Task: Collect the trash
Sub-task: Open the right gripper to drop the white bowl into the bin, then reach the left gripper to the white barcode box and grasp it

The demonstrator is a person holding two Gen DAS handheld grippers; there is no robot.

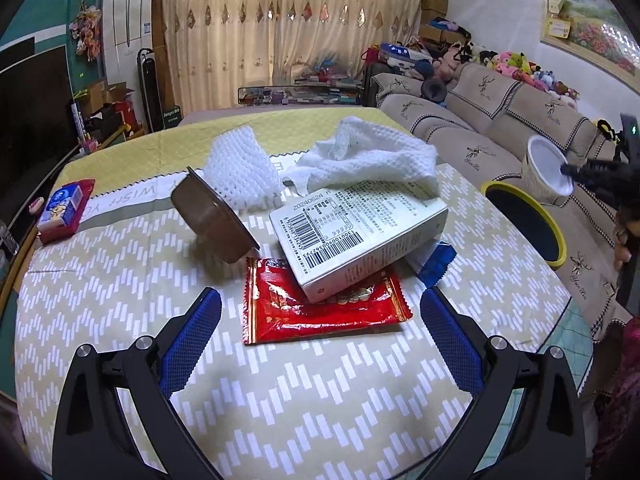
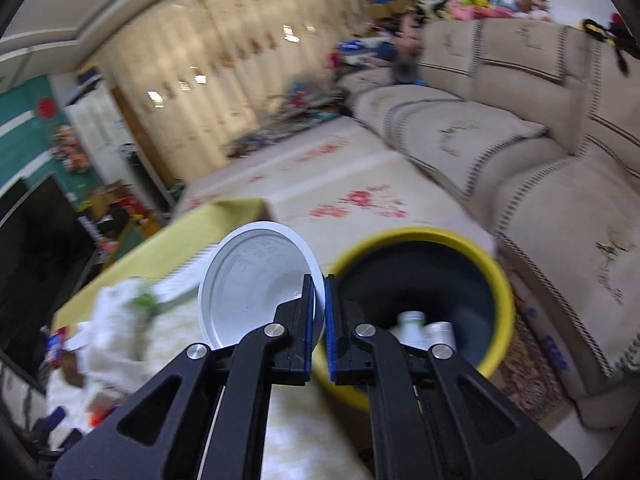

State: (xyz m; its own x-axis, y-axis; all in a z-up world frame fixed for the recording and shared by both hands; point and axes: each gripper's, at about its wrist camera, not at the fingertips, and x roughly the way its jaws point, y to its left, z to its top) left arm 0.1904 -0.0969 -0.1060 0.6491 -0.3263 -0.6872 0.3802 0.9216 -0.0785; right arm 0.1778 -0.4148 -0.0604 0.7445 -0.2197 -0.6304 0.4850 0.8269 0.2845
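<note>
Table (image 1: 120,280) | right tongs (image 2: 319,280) clamp white cup (image 2: 248,280) | bin (image 2: 496,280) beside

Home living room: sofa (image 1: 480,120), plush toys (image 1: 516,64), curtains (image 1: 280,32), probably TV (image 1: 32,104) at left.

The right gripper (image 2: 319,280) pinches the rim of a white cup (image 2: 256,284); a yellow-rimmed bin (image 2: 496,276) sits just beyond its fingertips.

1 white cup (image 2: 256,280), 1 yellow bin (image 2: 424,236), 2 bottles (image 2: 412,328) inside, 1 red wrapper (image 1: 320,312), 1 carton (image 1: 356,232)
</note>
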